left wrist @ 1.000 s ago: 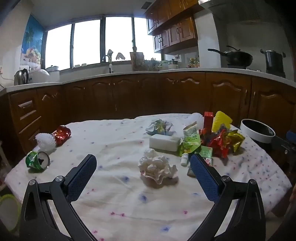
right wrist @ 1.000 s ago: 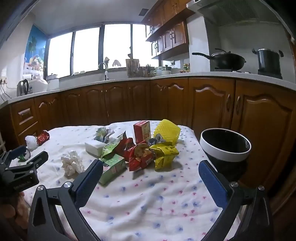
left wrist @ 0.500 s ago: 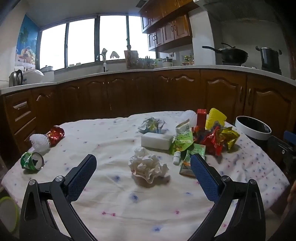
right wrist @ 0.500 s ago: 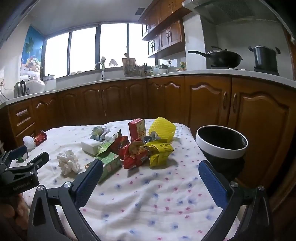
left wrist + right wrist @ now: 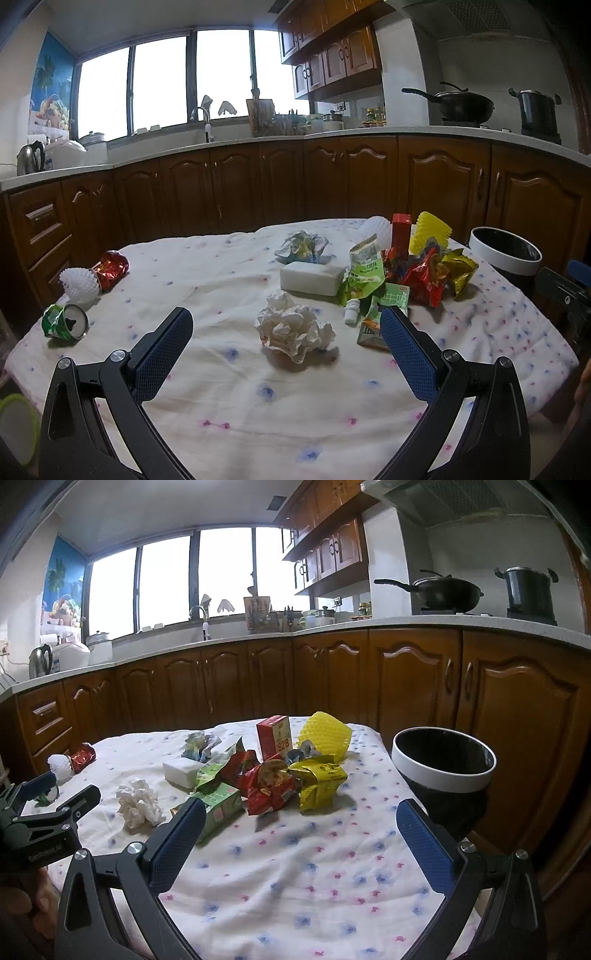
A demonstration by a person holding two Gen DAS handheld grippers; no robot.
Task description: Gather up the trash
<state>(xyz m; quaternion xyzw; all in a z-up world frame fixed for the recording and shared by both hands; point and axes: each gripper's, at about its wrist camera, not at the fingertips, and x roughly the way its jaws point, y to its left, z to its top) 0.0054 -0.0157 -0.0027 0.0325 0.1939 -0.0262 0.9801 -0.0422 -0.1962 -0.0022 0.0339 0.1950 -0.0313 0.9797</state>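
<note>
A crumpled white tissue [image 5: 293, 330] lies on the flowered tablecloth [image 5: 258, 402] just ahead of my open, empty left gripper [image 5: 286, 334]. Behind it sit a white block [image 5: 310, 277] and a heap of wrappers with a red carton [image 5: 402, 230] and yellow foam net [image 5: 430, 230]. A crushed green can [image 5: 64, 321], white foam net [image 5: 79, 284] and red wrapper [image 5: 112, 265] lie at the left. My right gripper [image 5: 301, 829] is open and empty, short of the red and yellow wrappers [image 5: 295, 781]. The black bin with a white rim [image 5: 443, 771] stands to the right.
Brown kitchen cabinets [image 5: 332, 679] run behind the table. The bin also shows in the left wrist view [image 5: 506, 253] past the table's right edge. The left gripper's body [image 5: 40, 827] shows at the left of the right wrist view. A green-rimmed object [image 5: 16, 428] lies low at the left.
Both grippers have shifted slightly; the table and trash sit a little lower and nearer in both views. Both jaws stay open and nothing has been picked up.
</note>
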